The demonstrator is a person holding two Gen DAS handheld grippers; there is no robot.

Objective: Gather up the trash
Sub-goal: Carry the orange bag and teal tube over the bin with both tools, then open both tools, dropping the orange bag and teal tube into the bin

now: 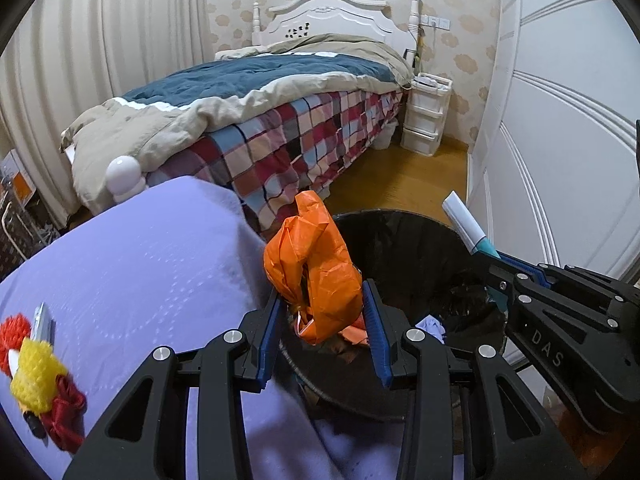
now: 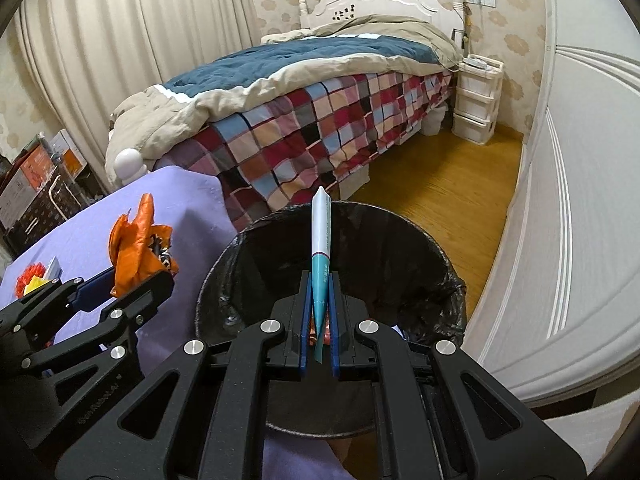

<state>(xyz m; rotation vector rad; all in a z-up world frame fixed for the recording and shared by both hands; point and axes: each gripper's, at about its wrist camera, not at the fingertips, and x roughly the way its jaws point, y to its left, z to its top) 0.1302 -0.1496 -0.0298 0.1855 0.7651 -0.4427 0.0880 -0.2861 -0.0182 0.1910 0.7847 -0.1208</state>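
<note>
Trash hangs over the bin (image 2: 436,248): left gripper (image 1: 325,334) pinches a soft, light orange bag (image 1: 316,268). Right gripper (image 2: 320,320), clamped tight, holds a thin, slippery packet (image 2: 321,240) by its end.

Quilted bed (image 1: 256,112), cream curtains (image 1: 100,40), wooden floor (image 2: 440,184), white drawers (image 1: 426,116)

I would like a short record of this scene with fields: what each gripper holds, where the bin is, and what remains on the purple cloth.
left gripper: shut on an orange plastic bag, at the bin's near-left edge
right gripper: shut on a flat white and teal wrapper, above the bin
bin: black liner, on the wooden floor beside the purple cloth
on the cloth: red and yellow knitted items
</note>
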